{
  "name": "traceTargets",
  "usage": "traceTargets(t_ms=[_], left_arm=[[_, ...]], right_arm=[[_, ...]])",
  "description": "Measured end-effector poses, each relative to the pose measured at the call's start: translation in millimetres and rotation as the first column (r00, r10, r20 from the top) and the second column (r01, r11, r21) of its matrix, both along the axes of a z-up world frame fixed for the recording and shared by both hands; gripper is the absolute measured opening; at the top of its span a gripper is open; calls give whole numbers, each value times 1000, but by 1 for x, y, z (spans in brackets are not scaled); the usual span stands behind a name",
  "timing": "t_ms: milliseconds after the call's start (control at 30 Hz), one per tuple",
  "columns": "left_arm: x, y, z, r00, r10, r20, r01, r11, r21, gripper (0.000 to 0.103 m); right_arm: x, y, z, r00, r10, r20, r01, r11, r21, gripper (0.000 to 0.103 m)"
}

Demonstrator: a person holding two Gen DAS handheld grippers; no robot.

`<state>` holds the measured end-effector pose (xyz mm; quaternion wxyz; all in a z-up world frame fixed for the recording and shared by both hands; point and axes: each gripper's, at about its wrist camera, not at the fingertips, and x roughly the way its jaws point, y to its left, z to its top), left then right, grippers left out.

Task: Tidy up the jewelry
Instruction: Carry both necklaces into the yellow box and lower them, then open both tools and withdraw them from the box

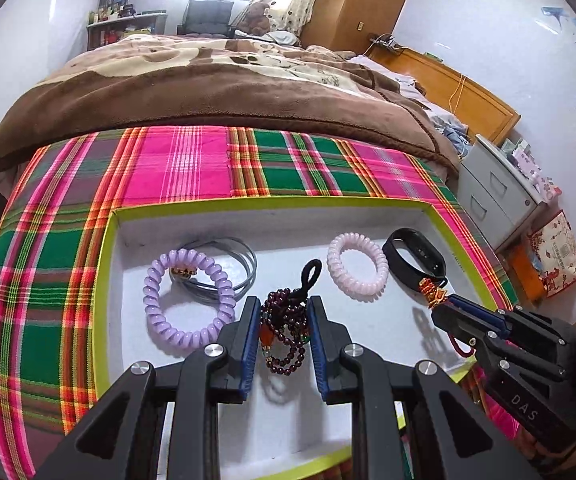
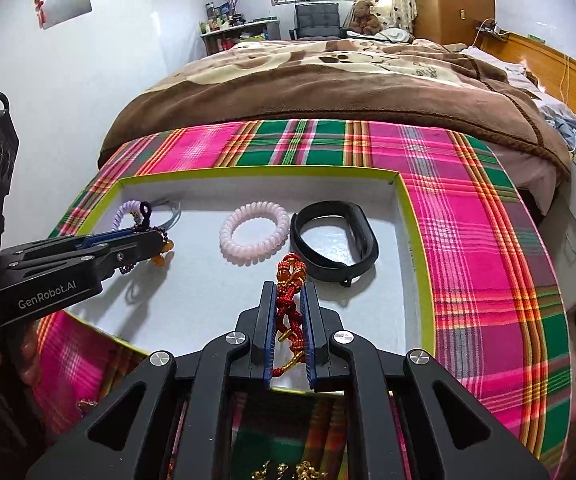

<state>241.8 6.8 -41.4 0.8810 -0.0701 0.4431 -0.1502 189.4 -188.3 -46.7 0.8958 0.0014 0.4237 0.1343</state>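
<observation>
A shallow white tray with a lime rim (image 1: pixel 112 232) (image 2: pixel 412 216) lies on a plaid cloth. My left gripper (image 1: pixel 283 304) (image 2: pixel 156 236) is shut on a dark garnet bead bracelet (image 1: pixel 284 332) with a black loop, held just above the tray floor. My right gripper (image 2: pixel 289 288) (image 1: pixel 442 304) is shut on a red and gold knotted cord bracelet (image 2: pixel 290 280) (image 1: pixel 432 292). In the tray lie a purple coil hair tie (image 1: pixel 188 296), a grey bangle (image 1: pixel 228 264), a pink coil hair tie (image 1: pixel 356 266) (image 2: pixel 254 232) and a black fitness band (image 1: pixel 414 258) (image 2: pixel 334 240).
The plaid cloth (image 1: pixel 192 168) (image 2: pixel 480 216) covers the foot of a bed with a brown blanket (image 1: pixel 208 88). A grey drawer cabinet (image 1: pixel 496 192) stands at the right. More gold jewelry (image 2: pixel 284 470) shows at the bottom of the right wrist view.
</observation>
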Motion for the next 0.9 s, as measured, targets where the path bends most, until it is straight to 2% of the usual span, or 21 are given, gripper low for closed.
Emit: traceTargets(t_ms=[667,800,900], left_arm=[[2,0,-5,1000,4,-13,-4,1000,10,27],[-4,-2,0,1000,0,10,0,1000,27,27],[-9,-1,7,1000,-3,24,3,1000,6,32]], right_arm=[[1,4,-4,1000,-10,-4,10,999,-33,13],[-1,3,-1,1000,-10,4,10,999,-33,17],[-4,2,1,1000,-16,12,16,999,-34,18]])
